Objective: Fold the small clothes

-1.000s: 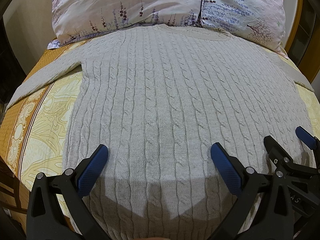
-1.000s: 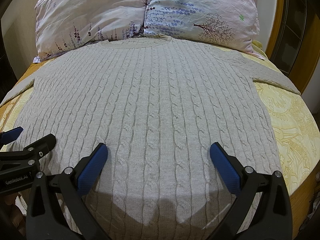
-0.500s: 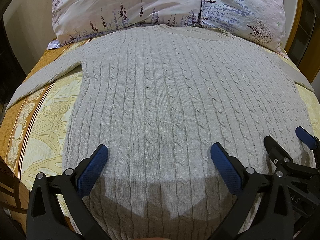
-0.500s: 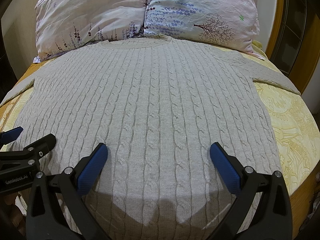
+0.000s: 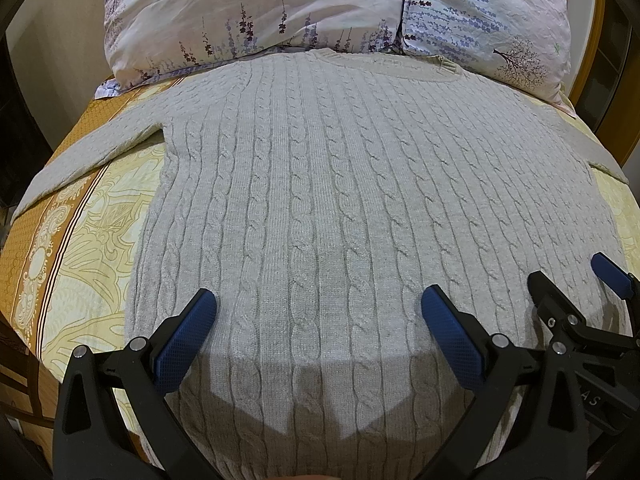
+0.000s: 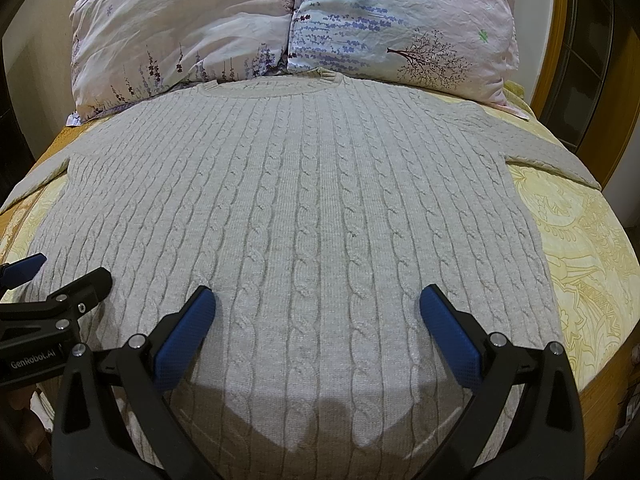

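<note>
A pale grey cable-knit sweater [image 5: 340, 184] lies flat on the bed, collar toward the pillows, sleeves spread out to both sides; it also shows in the right wrist view [image 6: 304, 208]. My left gripper [image 5: 318, 308] is open and empty, hovering over the sweater's lower left part near the hem. My right gripper [image 6: 316, 304] is open and empty over the lower right part. The right gripper [image 5: 572, 280] shows at the right edge of the left wrist view, and the left gripper [image 6: 68, 272] at the left edge of the right wrist view.
Two floral pillows [image 5: 256, 12] [image 6: 404, 20] lie at the head of the bed. A yellow and orange patterned bedspread [image 5: 84, 240] [image 6: 580, 248] shows on both sides of the sweater. A wooden bed frame [image 6: 556, 36] rises at the right.
</note>
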### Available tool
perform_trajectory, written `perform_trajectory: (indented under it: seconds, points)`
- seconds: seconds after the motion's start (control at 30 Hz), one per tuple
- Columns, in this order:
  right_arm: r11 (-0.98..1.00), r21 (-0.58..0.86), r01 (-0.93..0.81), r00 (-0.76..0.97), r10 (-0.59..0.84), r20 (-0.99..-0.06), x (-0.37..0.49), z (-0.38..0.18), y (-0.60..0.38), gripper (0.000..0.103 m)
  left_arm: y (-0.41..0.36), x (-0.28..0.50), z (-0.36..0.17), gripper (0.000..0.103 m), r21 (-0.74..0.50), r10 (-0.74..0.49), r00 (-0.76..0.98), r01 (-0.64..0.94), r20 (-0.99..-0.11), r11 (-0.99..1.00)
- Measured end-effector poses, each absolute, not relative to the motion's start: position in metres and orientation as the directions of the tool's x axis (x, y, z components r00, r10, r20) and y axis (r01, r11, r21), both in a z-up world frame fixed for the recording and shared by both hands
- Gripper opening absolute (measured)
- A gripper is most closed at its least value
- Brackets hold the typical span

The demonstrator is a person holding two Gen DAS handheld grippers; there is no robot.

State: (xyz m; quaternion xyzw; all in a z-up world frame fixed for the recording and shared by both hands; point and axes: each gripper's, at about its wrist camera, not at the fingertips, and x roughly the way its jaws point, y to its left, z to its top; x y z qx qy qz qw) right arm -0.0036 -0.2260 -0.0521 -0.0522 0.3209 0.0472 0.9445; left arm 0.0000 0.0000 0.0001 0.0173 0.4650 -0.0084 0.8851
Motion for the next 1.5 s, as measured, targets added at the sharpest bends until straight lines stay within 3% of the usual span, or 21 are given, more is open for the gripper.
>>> perform_trajectory:
  seconds: [0.7,1.07,1.2,1.37,1.5]
  points:
    - [0.988,-0.07,-0.135,0.78,0.062,-0.623,0.0,-0.058,-0.223,0.101,0.0,0.0,0.0,0.102,0.025,-0.001,0.561,0.038,-0.828,0.999]
    - [0.97,-0.038,-0.24,0.753,0.161,-0.639,0.013,-0.057,-0.236,0.101,-0.002,0.006,0.001,0.102,0.031,-0.005,0.533,0.058,-0.846,0.998]
    - [0.984,0.093,-0.155,0.773,0.179,-0.609,0.033,-0.03,-0.286,0.101,0.002,0.015,0.005,0.102,0.011,-0.033,0.525,0.081,-0.85,0.997]
    - [0.981,0.183,0.067,0.807,0.055,-0.588,0.074,-0.001,-0.375,0.098,0.011,0.034,0.02,0.102,0.008,-0.031,0.577,0.064,-0.816,0.998]
    - [0.946,0.264,0.189,0.779,0.02,-0.627,0.108,0.0,-0.433,0.079,0.013,0.053,0.027,0.102,-0.008,-0.062,0.609,0.092,-0.791,0.996]
